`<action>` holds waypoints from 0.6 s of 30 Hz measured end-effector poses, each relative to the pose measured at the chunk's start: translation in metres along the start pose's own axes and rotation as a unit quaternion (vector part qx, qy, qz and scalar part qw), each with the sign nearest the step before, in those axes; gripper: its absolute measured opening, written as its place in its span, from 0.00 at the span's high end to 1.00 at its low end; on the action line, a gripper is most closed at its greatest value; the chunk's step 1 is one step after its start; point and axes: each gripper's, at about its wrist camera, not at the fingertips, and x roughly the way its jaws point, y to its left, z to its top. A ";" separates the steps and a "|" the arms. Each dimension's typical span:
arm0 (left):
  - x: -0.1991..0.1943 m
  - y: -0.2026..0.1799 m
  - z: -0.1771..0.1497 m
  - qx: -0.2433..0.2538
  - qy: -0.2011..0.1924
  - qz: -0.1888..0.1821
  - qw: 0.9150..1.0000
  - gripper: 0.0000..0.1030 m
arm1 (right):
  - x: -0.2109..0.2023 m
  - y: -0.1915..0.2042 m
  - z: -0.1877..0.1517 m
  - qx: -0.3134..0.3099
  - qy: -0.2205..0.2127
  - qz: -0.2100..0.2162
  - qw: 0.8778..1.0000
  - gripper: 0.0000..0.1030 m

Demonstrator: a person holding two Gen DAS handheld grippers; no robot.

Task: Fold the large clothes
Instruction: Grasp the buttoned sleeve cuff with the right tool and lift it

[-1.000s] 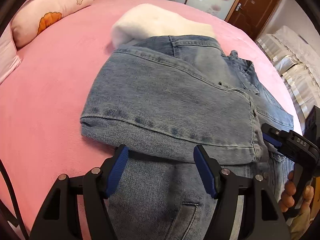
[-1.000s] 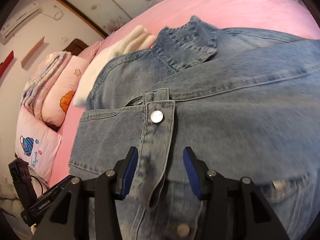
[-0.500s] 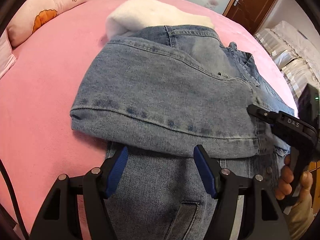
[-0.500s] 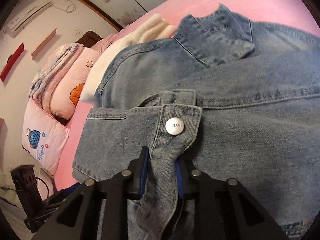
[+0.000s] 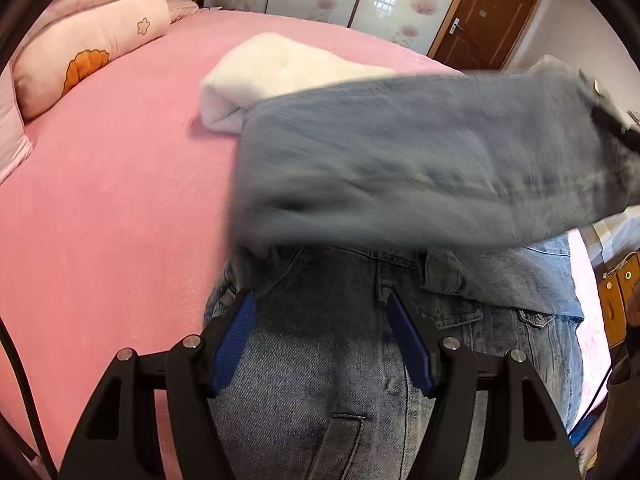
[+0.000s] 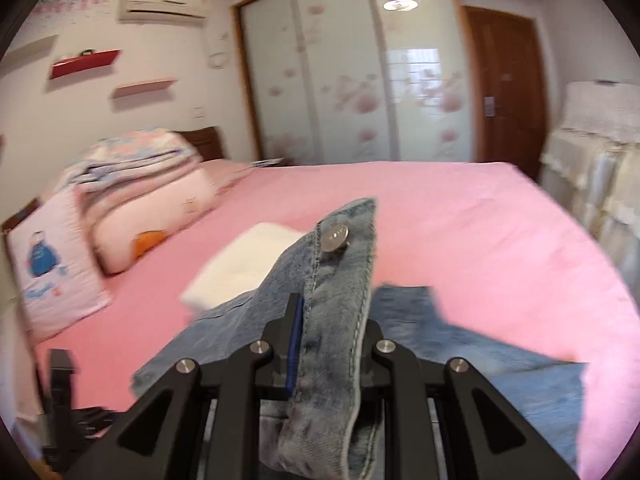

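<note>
Right gripper [image 6: 326, 344] clamped on the buttoned edge of a denim jacket [image 6: 340, 280], jaws having just been closing with that strip of cloth between them; silver snap button [image 6: 335, 235] standing just above the pads, cloth rising upright out of the grip and drooping over the near side. Rest of the jacket trailing down onto the pink bedsheet [image 6: 480, 216], spread flat to the right and left of the grip.

Left gripper [image 5: 322, 340] with jaws apart, blue pads [image 5: 236, 344] on either side of dark denim, neither pad seen pressing on it; cannot tell whether the tips touch the cloth. Above them a lifted sleeve or fold of the jacket [image 5: 420, 168], blurred, stretched across the upper right of the left wrist view, clear of the layer under the jaws. Stitched pocket or seam [image 5: 344, 432] visible low between the fingers.

Folded white fleece garment [image 5: 288, 68] lying on the sheet just beyond the jacket, partly covered by it. Pink pillow with an orange flower [image 5: 80, 56] at the bed's head, stacked bedding above it. Sliding wardrobe doors with floral print [image 6: 352, 76] and brown door [image 6: 504, 88] behind
</note>
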 end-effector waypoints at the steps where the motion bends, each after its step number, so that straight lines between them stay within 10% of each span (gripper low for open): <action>1: 0.000 0.000 -0.001 0.000 0.001 -0.002 1.000 0.35 | 0.002 -0.012 -0.005 0.009 0.007 -0.014 1.000 0.82; 9: 0.011 0.007 0.004 -0.008 0.016 -0.003 1.000 0.35 | 0.045 -0.068 -0.077 0.040 0.117 -0.081 0.989 0.83; 18: 0.045 0.035 0.056 -0.030 0.055 -0.019 0.998 0.35 | 0.081 -0.123 -0.125 0.183 0.213 -0.050 0.958 0.68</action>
